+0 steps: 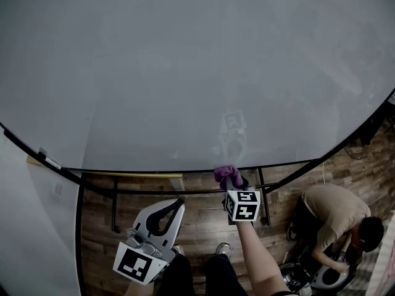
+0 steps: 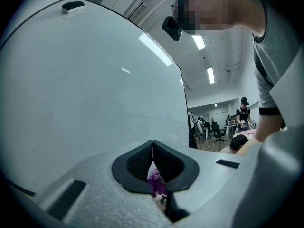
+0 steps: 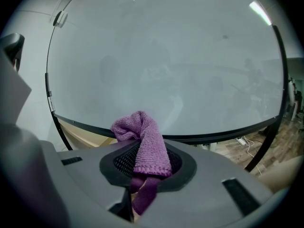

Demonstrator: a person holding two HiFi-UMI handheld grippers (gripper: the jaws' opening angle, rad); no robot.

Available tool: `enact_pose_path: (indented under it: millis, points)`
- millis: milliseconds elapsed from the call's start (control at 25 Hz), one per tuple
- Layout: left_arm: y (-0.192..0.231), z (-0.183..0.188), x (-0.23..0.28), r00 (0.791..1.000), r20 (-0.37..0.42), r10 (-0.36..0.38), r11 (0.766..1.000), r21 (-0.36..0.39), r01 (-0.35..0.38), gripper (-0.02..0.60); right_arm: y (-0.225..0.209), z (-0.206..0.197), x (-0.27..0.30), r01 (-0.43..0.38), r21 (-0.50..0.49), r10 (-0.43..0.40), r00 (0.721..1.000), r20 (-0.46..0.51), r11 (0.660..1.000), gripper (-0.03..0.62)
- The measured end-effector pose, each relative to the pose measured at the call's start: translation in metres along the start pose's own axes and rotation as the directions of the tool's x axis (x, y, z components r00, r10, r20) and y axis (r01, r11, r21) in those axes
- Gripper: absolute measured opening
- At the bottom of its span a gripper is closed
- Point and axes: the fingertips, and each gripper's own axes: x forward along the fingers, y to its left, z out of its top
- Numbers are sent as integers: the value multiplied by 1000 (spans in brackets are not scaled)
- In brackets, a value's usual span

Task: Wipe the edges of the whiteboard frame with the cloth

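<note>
Down at the whiteboard frame, right tongs pinch the purple cloth; left tongs sit pressed together

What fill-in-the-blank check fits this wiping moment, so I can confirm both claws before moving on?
1. The right claw is shut on a ____ cloth.
2. The cloth lies against the ____ edge of the whiteboard frame.
3. The left claw has its jaws together and holds ____.

Missing words: purple; bottom; nothing.
</note>
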Motion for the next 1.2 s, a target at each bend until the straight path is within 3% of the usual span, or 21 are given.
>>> enact_pose_path:
  millis: [840,1200]
  points:
    - [-77,-3,68,1000,25,13,1000,17,-13,17,-108,-3,-21,6,-1,-6,1000,8,1000,77]
    - [-106,-4,100,999,32,-12,1000,13,11,17,-162,-4,-32,50,18,-50,999,11,999,77]
